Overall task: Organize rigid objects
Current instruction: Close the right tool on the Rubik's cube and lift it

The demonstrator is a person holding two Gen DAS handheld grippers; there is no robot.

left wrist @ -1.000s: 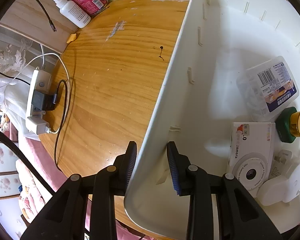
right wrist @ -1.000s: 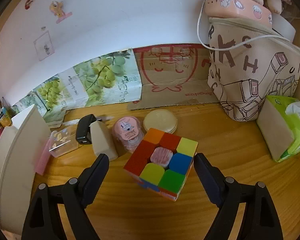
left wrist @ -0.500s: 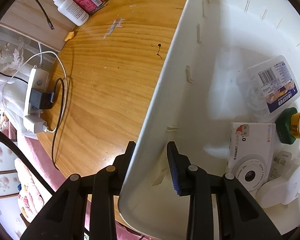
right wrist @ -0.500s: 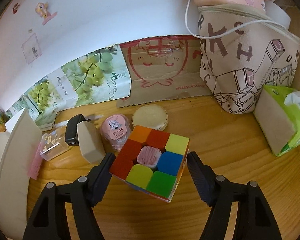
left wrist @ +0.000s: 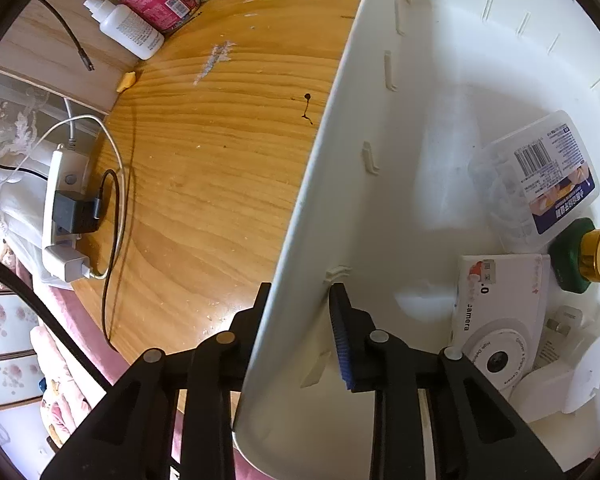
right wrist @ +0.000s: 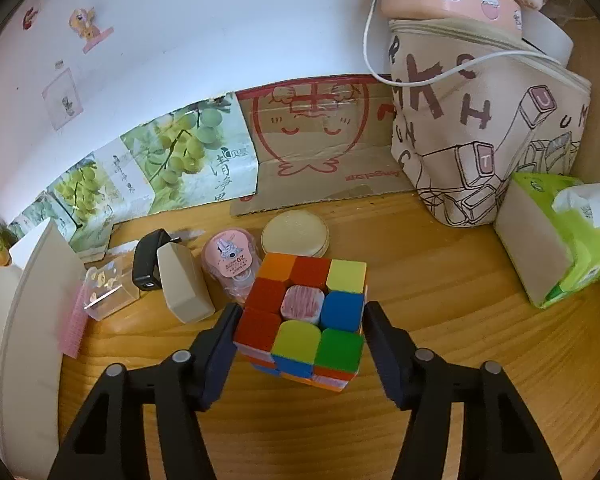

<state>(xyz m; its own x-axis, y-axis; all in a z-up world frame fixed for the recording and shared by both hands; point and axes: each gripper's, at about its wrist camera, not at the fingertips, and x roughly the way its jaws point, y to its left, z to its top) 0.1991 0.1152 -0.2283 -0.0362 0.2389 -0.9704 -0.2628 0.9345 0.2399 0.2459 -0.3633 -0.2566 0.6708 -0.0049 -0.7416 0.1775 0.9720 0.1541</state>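
My left gripper (left wrist: 300,320) is shut on the side wall of a white plastic bin (left wrist: 340,140). The bin holds a clear lidded box (left wrist: 540,184), a green bottle with a gold cap (left wrist: 580,256), a white toy camera (left wrist: 500,320) and a white plug part (left wrist: 568,376). My right gripper (right wrist: 300,332) is shut on a multicoloured puzzle cube (right wrist: 304,320) on the wooden table, one finger on each side. The bin's edge shows at the left of the right wrist view (right wrist: 24,300).
Behind the cube lie a beige block with a black plug (right wrist: 180,280), a pink round case (right wrist: 230,260), a cream round lid (right wrist: 296,232) and a clear box (right wrist: 108,292). A tissue pack (right wrist: 560,236) and a printed bag (right wrist: 480,120) stand right. A power strip (left wrist: 64,216) and bottle (left wrist: 128,28) sit left.
The right gripper's fingers have closed in from wide open onto the sides of the cube. The left gripper keeps its hold on the bin wall, and the bin has shifted slightly.
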